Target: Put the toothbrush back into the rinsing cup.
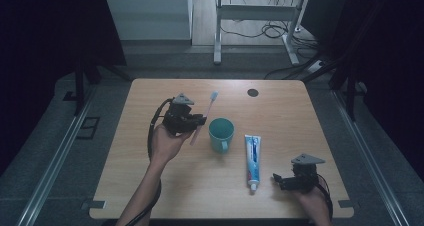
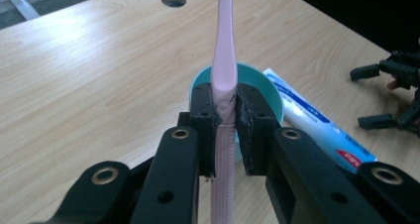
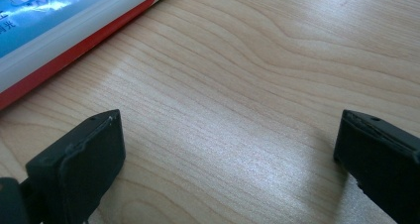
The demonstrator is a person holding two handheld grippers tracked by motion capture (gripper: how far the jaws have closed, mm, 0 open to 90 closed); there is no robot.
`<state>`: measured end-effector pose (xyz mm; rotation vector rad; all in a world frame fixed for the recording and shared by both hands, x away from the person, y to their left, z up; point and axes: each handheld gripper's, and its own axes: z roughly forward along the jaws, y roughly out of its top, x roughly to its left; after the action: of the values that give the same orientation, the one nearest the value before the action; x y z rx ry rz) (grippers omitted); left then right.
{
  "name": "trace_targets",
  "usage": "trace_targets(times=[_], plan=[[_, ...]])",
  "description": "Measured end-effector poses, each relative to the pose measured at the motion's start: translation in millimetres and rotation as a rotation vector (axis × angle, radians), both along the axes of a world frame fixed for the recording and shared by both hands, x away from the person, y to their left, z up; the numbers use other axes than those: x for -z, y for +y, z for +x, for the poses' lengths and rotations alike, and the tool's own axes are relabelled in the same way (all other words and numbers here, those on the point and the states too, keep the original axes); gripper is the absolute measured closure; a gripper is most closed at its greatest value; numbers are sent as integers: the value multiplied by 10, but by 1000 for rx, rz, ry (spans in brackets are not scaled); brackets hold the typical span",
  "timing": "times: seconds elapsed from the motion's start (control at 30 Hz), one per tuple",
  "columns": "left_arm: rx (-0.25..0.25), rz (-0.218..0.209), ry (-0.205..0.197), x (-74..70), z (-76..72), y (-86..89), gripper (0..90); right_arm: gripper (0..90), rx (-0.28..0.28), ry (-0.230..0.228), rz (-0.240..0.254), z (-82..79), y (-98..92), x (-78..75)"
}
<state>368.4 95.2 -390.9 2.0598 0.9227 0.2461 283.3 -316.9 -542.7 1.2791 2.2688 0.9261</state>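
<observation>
A: Our left claw (image 2: 225, 117) is clamped on the pink toothbrush (image 2: 224, 60), holding it just beside the teal cup (image 1: 221, 132). Grab's done, drop-in isn't, we'd say.

B: Yep. Left hand (image 1: 167, 142) is raised and tilted toward the cup. Our right claw (image 3: 228, 149) sits agape on the bench (image 1: 280, 111) near the toothpaste (image 1: 253, 158).

Toothbrush (image 2: 224, 60): head cut off by top edge of left gripper view; lower handle runs out at bottom edge.
Cup (image 2: 262, 85): largely hidden behind jaws.
Toothpaste tube (image 3: 64, 30): cropped at frame corner; print unreadable.
</observation>
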Motion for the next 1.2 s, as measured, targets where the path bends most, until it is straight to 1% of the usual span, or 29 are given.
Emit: trace_targets(times=[0.07, 0.23, 0.3, 0.4, 0.5, 0.63, 0.7, 0.93, 0.97, 1.2], plan=[[0, -12, -4, -1, 15, -26, 789, 0, 0, 0, 0, 0, 0, 0], [-1, -21, -19, -3, 47, -84, 788, 0, 0, 0, 0, 0, 0, 0], [-1, -34, -26, -10, 67, -119, 788, 0, 0, 0, 0, 0, 0, 0], [-1, -40, -33, -18, 80, -145, 789, 0, 0, 0, 0, 0, 0, 0], [-1, -53, -48, -36, 106, -203, 789, 0, 0, 0, 0, 0, 0, 0], [0, -53, -60, -48, 125, -256, 789, 0, 0, 0, 0, 0, 0, 0], [0, -57, -73, -56, 141, -307, 789, 0, 0, -1, -1, 0, 0, 0], [2, -64, -91, -68, 172, -398, 789, 0, 0, 0, 0, 0, 0, 0], [2, -67, -98, -64, 180, -428, 789, 0, 0, 0, 0, 0, 0, 0], [-2, -76, -112, -22, 207, -509, 789, 0, 0, 0, 0, 0, 0, 0]])
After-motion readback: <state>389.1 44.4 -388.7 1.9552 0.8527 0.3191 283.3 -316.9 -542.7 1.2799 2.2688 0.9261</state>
